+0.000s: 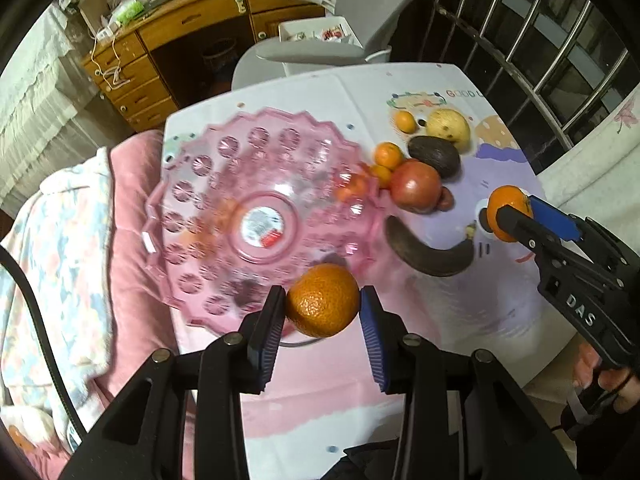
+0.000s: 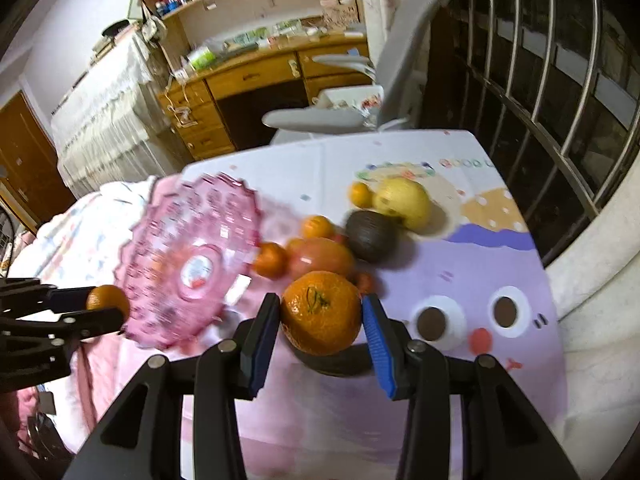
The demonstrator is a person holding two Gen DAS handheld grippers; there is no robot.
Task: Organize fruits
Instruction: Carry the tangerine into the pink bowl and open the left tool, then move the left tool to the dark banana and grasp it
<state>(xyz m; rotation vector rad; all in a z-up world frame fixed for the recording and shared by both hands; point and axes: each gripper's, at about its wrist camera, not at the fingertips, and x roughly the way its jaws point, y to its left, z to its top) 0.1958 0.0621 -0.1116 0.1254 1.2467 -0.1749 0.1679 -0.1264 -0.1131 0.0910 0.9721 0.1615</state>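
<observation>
**Both Grippers Loaded: 1 Tangerine Each Above the Table**

The left gripper (image 1: 323, 307) is clamped on a tangerine (image 1: 322, 300); both blue pads press against the fruit's sides. In the left wrist view this tangerine sits over the 5 o'clock edge of the pink glass plate (image 1: 208, 184), clear of the table surface (image 1: 360, 92).

The right gripper (image 2: 320, 312) is clamped on a second tangerine (image 2: 321, 312), stem scar facing the camera. In the left wrist view the same gripper appears at 3 o'clock of the plate, well apart from it, with the person's hand (image 1: 612, 384) on its grip.

Fruit remaining on the table, right of the plate:
- a red apple (image 1: 416, 187) touching the plate's 2 o'clock rim area
- 2 small tangerines (image 1: 387, 155) just beside the apple at its 10 o'clock
- a dark avocado (image 1: 434, 156) at the apple's 1 o'clock
- a yellow pear (image 1: 448, 126) beyond the avocado, with 1 more small tangerine (image 1: 405, 121) at its 9 o'clock
- a blackened banana (image 1: 424, 254) at the apple's 6 o'clock

The plate carries a round label (image 1: 262, 226) at its centre. The plate is motion-blurred in the right wrist view.
</observation>
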